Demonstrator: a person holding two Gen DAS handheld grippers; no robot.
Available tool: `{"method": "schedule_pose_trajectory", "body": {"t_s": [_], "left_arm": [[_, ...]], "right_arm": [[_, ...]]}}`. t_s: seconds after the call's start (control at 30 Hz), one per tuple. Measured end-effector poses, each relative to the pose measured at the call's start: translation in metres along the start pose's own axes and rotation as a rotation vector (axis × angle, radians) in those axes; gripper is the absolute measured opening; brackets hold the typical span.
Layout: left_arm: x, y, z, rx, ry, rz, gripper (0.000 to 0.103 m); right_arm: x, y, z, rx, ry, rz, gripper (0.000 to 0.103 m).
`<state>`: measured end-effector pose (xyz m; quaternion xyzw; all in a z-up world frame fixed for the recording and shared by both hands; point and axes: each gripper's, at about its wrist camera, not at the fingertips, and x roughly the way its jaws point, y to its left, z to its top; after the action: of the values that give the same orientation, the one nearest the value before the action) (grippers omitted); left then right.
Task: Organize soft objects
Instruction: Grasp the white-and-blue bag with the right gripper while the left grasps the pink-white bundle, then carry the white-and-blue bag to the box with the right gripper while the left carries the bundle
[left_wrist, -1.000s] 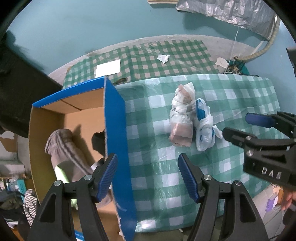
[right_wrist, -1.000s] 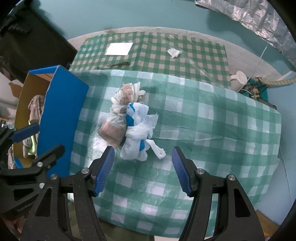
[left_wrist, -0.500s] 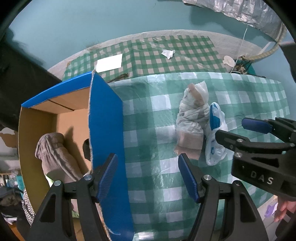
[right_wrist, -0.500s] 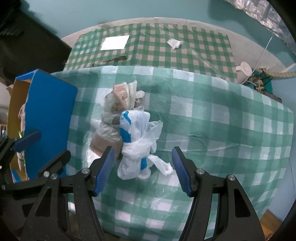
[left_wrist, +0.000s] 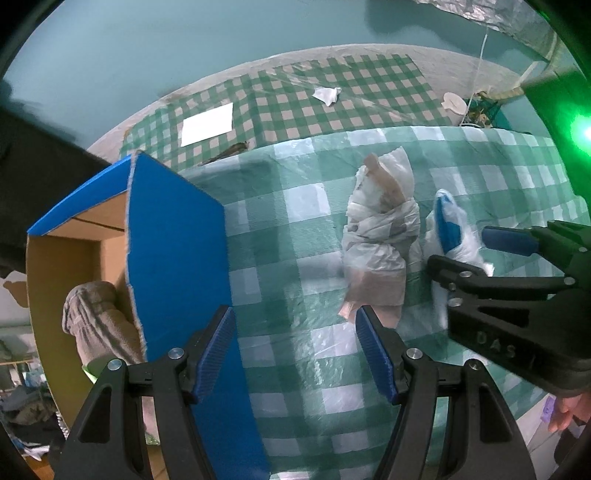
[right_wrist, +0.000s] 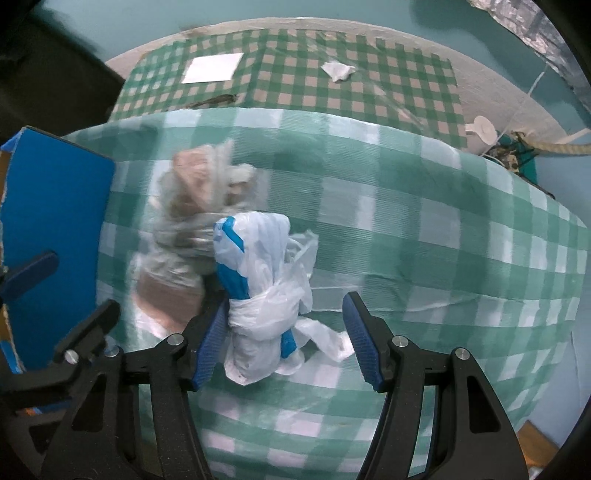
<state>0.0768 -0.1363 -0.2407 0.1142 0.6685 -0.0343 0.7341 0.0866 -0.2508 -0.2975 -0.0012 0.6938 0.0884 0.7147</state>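
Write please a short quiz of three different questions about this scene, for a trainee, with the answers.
1. True or false: the right gripper is shut on the white and blue bag.
2. What stands left of the two bags? A: blue cardboard box; B: metal basket.
3. What lies inside that box?

Key: 1 false, its jaws stand open around the bag. 2 A. 3 grey cloth.

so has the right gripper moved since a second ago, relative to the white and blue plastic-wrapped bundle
Yes. The right gripper has come down toward the white and blue plastic-wrapped bundle on the green checked tablecloth; the bundle, ahead of its open jaws earlier, now sits between them.
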Motion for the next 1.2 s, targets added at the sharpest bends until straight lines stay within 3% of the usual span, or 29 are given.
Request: {"method": "schedule_pose_trajectory", "body": {"t_s": [0.2, 0.43, 0.87, 1.2], "left_arm": [[0.003, -0.004, 0.010, 0.001, -0.006, -0.018, 0.075], [0.005, -0.007, 0.029, -0.022, 0.009, -0.095, 0.079], [0.036, -0.025, 0.051, 0.021, 0.069, -0.109, 0.080], [0.051, -0.042, 0.056, 0.071, 0.100, -0.085, 0.080]], "right_arm": [[0.000, -0.024, -0.008, 0.045, 0.006, -0.013, 0.063], [-0.003, -0.039, -0.017, 0.049, -0.006, -0.008, 0.063], [-0.007, -0.043, -0.022, 0.022, -0.039, -0.015, 0.063], [-0.001, -0.027, -0.016, -0.073, -0.046, -0.085, 0.064]]}}
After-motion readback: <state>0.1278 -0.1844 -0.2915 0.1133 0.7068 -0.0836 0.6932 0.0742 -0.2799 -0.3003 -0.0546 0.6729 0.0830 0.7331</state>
